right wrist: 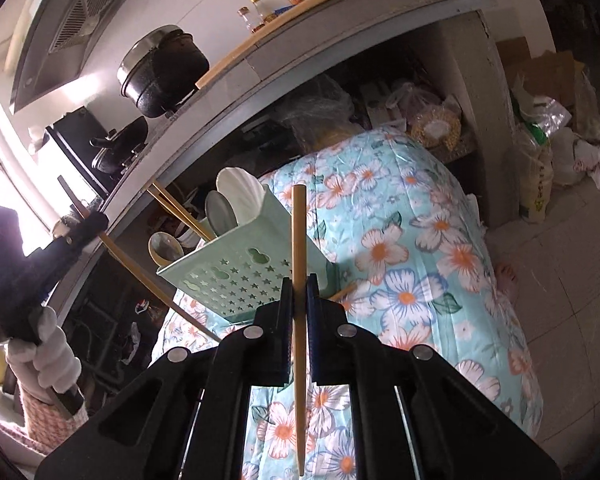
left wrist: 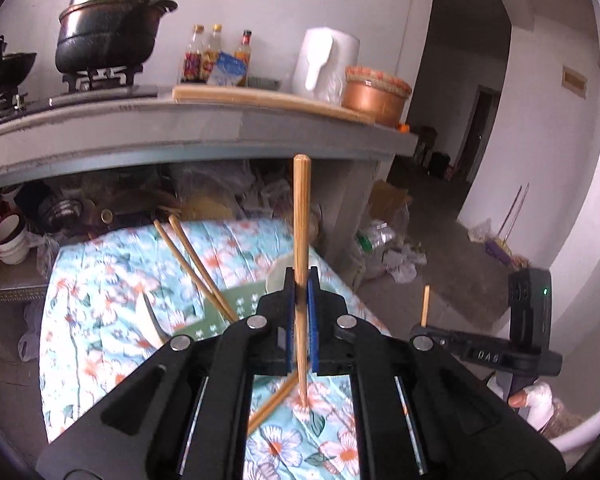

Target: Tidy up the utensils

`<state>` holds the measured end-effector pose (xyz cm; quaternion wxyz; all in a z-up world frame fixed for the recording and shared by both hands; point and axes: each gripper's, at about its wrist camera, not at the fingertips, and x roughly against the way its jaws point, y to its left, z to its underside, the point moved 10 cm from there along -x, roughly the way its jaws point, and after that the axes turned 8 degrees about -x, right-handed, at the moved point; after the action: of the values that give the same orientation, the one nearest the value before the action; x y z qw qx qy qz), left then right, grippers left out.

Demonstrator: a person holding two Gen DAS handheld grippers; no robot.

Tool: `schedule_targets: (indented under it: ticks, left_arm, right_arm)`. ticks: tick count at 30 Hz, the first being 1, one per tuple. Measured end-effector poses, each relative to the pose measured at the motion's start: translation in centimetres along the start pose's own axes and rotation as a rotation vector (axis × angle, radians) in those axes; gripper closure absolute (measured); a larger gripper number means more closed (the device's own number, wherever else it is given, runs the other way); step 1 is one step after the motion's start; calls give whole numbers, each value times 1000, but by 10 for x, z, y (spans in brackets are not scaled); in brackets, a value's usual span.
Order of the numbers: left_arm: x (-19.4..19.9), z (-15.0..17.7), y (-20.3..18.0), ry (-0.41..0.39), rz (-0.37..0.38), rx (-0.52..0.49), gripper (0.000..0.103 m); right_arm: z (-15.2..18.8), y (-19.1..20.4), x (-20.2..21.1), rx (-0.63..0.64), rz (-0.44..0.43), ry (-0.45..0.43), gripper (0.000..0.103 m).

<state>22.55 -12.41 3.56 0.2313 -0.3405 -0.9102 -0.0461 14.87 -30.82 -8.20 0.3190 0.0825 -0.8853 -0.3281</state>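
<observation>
My left gripper is shut on a wooden chopstick that stands upright between its blue pads, above the floral cloth. In the right wrist view my right gripper is shut on another chopstick, also upright. Just beyond it stands a pale green perforated holder with white spoons and two chopsticks in it. The left gripper shows at that view's left with its chopstick slanting down. One loose chopstick lies on the cloth under the left gripper.
A grey concrete counter runs behind, bearing a black pot on a stove, bottles, a cutting board and a copper bowl. Bowls and bags crowd the space beneath it. Bags and cardboard lie on the floor to the right.
</observation>
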Motion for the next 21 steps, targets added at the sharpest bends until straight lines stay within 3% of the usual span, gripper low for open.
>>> schedule_targets:
  ticks: [5, 9, 13, 21]
  left_arm:
    - [27, -55, 10, -149, 1, 30, 98]
    - [44, -80, 26, -214, -27, 29, 98]
    - [33, -78, 41, -193, -30, 52, 98]
    - [-23, -34, 65, -87, -34, 105, 98]
  right_arm:
    - [-21, 21, 11, 52, -23, -39, 96]
    - [-43, 41, 25, 85, -54, -82, 96]
    - [-66, 61, 40, 120, -84, -129, 96]
    - [-108, 103, 54, 204, -138, -197, 96]
